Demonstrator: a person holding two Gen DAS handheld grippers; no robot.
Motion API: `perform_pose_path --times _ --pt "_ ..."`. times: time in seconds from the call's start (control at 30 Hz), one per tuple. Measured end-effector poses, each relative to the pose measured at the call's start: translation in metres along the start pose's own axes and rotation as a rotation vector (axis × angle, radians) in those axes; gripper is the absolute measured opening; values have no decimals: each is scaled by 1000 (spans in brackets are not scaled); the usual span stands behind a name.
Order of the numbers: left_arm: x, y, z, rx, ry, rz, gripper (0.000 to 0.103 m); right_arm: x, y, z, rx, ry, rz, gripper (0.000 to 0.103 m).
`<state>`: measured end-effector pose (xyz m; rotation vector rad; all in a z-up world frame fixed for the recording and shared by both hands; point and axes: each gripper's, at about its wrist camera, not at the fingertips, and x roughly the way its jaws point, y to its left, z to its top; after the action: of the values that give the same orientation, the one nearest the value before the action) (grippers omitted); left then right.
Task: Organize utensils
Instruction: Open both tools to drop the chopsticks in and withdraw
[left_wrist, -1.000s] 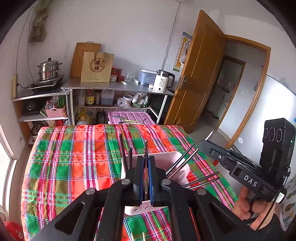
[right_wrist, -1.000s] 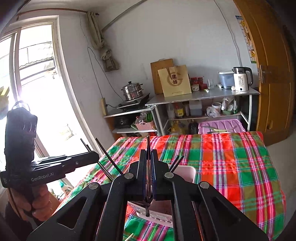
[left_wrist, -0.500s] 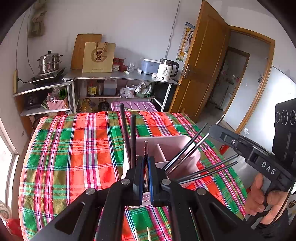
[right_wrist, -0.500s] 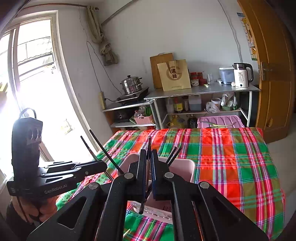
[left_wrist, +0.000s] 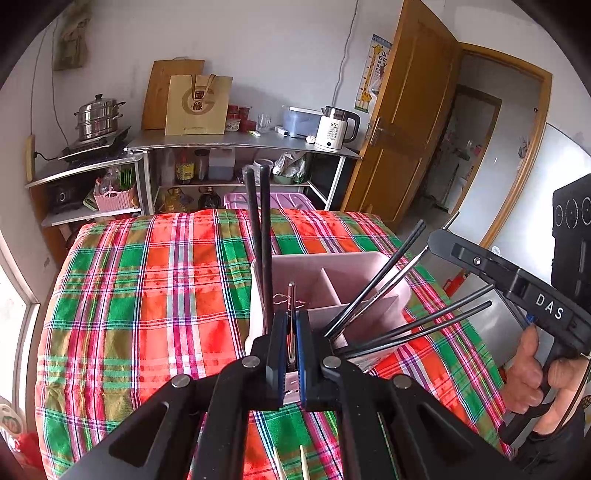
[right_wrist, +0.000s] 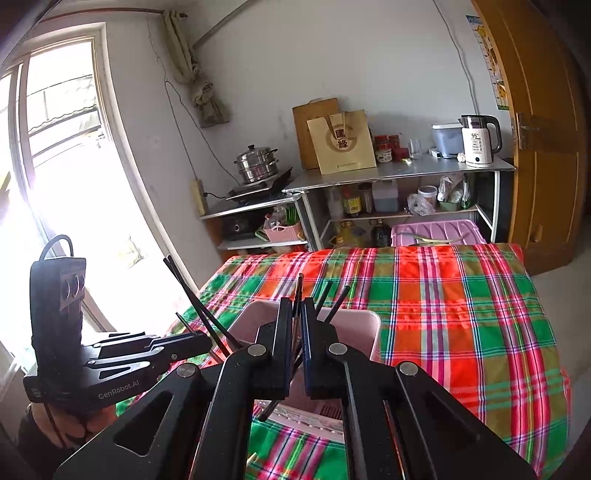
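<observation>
A pink divided utensil holder (left_wrist: 332, 271) stands on the plaid tablecloth, with several black chopsticks (left_wrist: 260, 236) in it, two upright and others leaning right. My left gripper (left_wrist: 291, 323) is shut on a thin metal-tipped chopstick (left_wrist: 291, 295) just above the holder's near-left compartment. My right gripper (right_wrist: 295, 308) is shut on a dark chopstick (right_wrist: 297, 291) that slants down over the holder (right_wrist: 354, 321). Each view shows the other gripper beside the holder: the right one (left_wrist: 480, 264) in a hand (left_wrist: 532, 376), the left one (right_wrist: 147, 350).
Two pale chopsticks (left_wrist: 291, 461) lie on the tablecloth (left_wrist: 147, 295) near the front edge. Behind the table stand a metal shelf (left_wrist: 236, 142) with a kettle (left_wrist: 338, 129), a paper bag and a steamer pot (left_wrist: 98, 116). A wooden door (left_wrist: 413, 122) is at the right, a window (right_wrist: 55, 166) at the left.
My left gripper has sunk with its chopstick toward the holder, which now looks larger and closer. The right gripper has stayed almost where it was.
</observation>
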<state>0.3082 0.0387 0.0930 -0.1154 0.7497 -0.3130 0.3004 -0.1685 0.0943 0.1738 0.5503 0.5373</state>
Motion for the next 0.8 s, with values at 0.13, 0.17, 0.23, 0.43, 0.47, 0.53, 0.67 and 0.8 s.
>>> perform_pose_path --times 0.13,0.17,0.23,0.43,0.47,0.53,0.67,0.8 --pt "1 1 -1 -2 1 -5 4 4 -3 0 5 18 5 4" --pt "1 1 -2 -2 3 -5 4 6 -3 -1 2 28 6 4" --pt "3 1 -4 -2 7 -6 4 10 -3 -3 -2 43 5 4" --pt "8 2 -8 -6 23 -4 4 18 -1 -9 -14 87 10 4" --pt "8 2 -9 -7 25 -4 4 19 -1 -10 -14 92 10 4" --pt "8 3 -9 -11 26 -4 4 20 -2 -12 -12 96 9 5" --pt "5 2 -8 -10 19 0 4 18 -3 -13 -8 95 2 13" --pt "-4 2 -8 -19 0 -3 6 11 -2 -13 -7 81 -5 13"
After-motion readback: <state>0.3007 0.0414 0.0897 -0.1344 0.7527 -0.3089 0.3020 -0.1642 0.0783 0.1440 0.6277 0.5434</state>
